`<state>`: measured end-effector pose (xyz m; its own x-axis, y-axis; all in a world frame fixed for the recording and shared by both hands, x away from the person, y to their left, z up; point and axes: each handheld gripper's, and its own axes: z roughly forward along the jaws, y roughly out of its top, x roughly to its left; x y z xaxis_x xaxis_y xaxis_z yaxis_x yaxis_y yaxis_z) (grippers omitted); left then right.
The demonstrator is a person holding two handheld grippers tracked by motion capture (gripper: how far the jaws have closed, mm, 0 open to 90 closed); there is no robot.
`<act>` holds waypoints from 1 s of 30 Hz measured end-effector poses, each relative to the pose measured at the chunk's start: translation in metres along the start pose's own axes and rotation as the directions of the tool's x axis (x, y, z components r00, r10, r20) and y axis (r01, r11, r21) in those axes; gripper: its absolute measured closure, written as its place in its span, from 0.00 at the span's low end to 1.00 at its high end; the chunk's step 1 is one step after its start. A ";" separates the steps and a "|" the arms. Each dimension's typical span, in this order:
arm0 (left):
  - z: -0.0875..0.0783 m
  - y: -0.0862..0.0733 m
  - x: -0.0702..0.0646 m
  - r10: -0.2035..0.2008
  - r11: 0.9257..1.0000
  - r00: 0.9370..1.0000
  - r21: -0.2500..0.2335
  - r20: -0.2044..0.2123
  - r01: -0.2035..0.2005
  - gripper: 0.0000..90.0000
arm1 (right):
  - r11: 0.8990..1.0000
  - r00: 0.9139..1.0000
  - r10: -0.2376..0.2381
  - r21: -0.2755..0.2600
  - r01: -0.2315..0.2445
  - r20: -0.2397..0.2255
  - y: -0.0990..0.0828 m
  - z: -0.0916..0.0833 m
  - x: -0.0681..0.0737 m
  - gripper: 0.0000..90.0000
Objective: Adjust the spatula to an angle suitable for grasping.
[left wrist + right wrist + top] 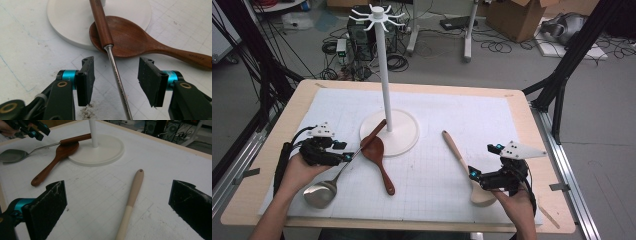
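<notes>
Two claws: our left gripper half-open astride the ladle shaft (untouched), right gripper wide, empty; two wooden spoons.

Ladle shaft: between left gripper jaws
Handle: over wooden spoon
Pale spoon: before right gripper

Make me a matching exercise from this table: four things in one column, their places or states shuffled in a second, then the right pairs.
1. metal ladle
2. dark wooden spoon
3. pale wooden spatula
4. white stand

a. upright, round base on the mat
b. lies between the right gripper's open jaws
c. bowl rests on the stand's base
d. thin shaft between the left gripper's jaws, untouched

Pairs: 1-d, 2-c, 3-b, 4-a
</notes>
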<state>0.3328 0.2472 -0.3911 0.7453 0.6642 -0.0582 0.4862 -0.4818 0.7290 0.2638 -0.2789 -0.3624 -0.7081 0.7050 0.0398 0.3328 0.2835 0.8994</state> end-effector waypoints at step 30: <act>0.026 -0.010 0.003 -0.027 0.994 0.999 0.111 0.020 0.025 0.73 | 1.000 1.000 -0.008 0.016 0.008 -0.003 -0.001 0.005 0.001 0.00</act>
<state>0.3421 0.2390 -0.4168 0.7407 0.6656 -0.0911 0.5521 -0.5258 0.6470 0.2656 -0.2753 -0.3649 -0.7125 0.7008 0.0342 0.3373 0.2993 0.8926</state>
